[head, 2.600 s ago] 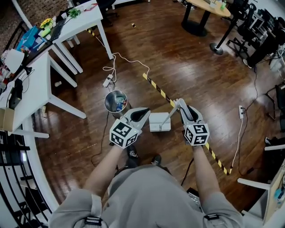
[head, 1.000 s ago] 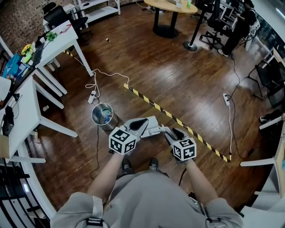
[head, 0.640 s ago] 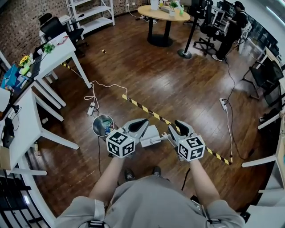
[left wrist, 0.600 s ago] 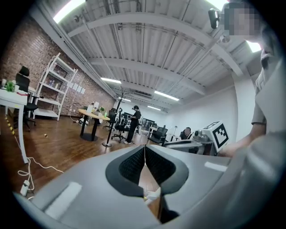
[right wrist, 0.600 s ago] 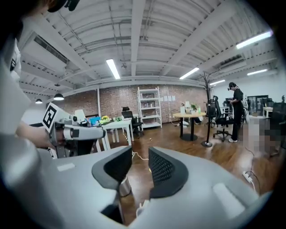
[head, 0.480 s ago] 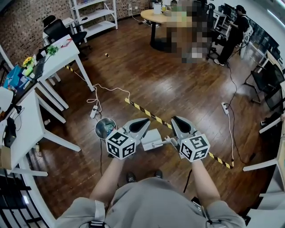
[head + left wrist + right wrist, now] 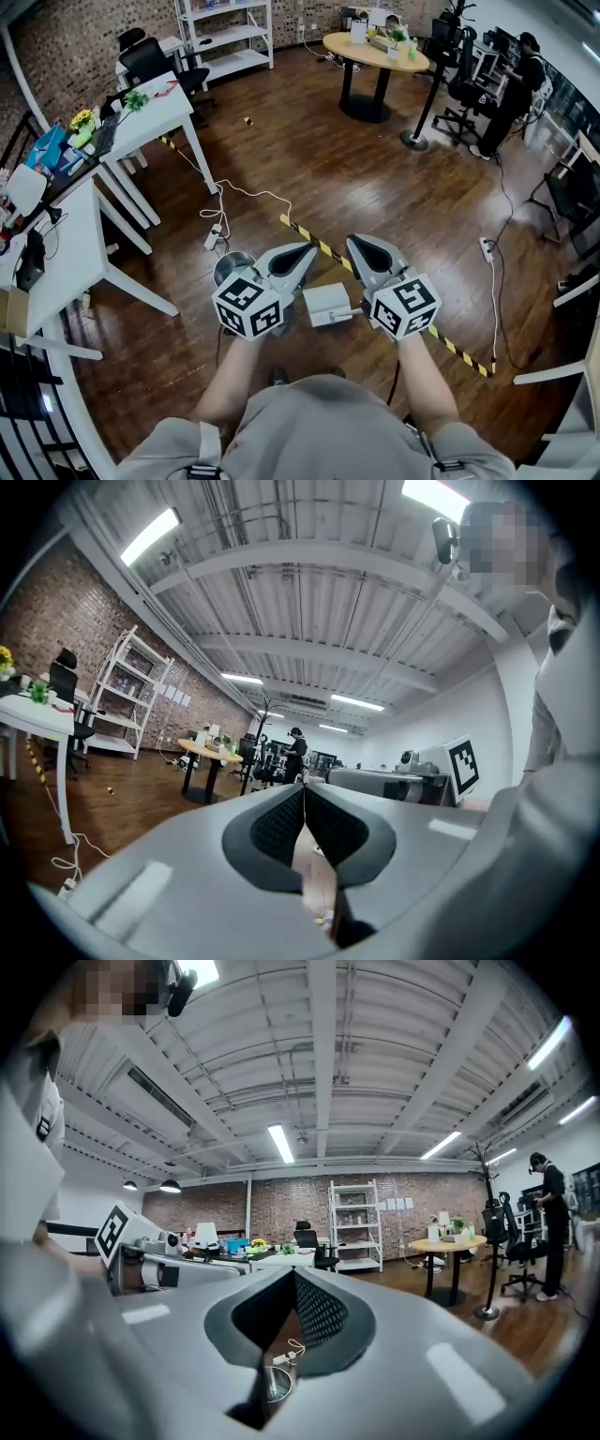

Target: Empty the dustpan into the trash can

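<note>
The white dustpan (image 7: 327, 304) lies low on the wooden floor between my two grippers, its handle toward the right, and neither gripper touches it. The metal trash can (image 7: 228, 266) stands just left of it, half hidden behind my left gripper (image 7: 308, 249). That gripper is shut with nothing in it, pads together (image 7: 305, 791). My right gripper (image 7: 355, 241) has just closed and is shut on nothing. In the right gripper view its jaws (image 7: 292, 1275) meet, and the trash can (image 7: 273, 1382) shows on the floor below them.
White desks (image 7: 56, 220) stand at the left. A power strip with its cable (image 7: 214, 236) lies beyond the can. Yellow-black tape (image 7: 455, 345) crosses the floor. A round table (image 7: 375, 49), shelves (image 7: 225, 33), office chairs and a person (image 7: 525, 58) are at the back.
The right gripper has let go of the dustpan's handle and closed. Both grippers have risen and now point level, with the dustpan left low between them.
</note>
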### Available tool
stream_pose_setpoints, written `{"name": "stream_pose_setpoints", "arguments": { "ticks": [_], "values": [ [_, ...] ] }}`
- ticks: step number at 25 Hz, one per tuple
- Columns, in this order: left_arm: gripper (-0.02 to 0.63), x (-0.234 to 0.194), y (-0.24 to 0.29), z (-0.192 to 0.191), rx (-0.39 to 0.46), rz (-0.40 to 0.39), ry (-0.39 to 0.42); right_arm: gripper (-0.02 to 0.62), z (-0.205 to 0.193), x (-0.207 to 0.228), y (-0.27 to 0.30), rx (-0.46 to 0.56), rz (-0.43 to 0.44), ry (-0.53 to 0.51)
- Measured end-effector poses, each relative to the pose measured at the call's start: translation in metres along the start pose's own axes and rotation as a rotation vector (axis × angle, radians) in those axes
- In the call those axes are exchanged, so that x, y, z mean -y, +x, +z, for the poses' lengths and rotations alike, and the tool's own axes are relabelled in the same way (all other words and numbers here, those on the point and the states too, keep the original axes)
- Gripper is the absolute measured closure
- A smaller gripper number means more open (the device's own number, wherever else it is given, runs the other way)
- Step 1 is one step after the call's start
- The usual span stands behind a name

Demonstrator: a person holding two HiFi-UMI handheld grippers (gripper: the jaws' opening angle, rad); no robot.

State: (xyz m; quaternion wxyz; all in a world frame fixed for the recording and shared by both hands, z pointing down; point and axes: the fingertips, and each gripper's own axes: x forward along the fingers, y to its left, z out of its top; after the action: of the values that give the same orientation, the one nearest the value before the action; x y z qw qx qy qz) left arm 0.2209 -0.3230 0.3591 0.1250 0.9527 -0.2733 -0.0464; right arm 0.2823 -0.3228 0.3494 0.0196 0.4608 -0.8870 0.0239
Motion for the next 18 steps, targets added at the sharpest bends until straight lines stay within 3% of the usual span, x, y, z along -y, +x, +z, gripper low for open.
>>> {"name": "stream_pose_setpoints", "arguments": {
  "ticks": [10, 18],
  "values": [
    [0.598, -0.019, -0.025, 0.003, 0.004, 0.077, 0.013, 0.595, -0.002, -0.023, 0.025, -0.003, 0.082, 0.008],
    [0.598, -0.019, -0.029, 0.005, -0.006, 0.081, 0.027, 0.595, -0.003, -0.034, 0.030, -0.002, 0.107, 0.035]
  ]
}}
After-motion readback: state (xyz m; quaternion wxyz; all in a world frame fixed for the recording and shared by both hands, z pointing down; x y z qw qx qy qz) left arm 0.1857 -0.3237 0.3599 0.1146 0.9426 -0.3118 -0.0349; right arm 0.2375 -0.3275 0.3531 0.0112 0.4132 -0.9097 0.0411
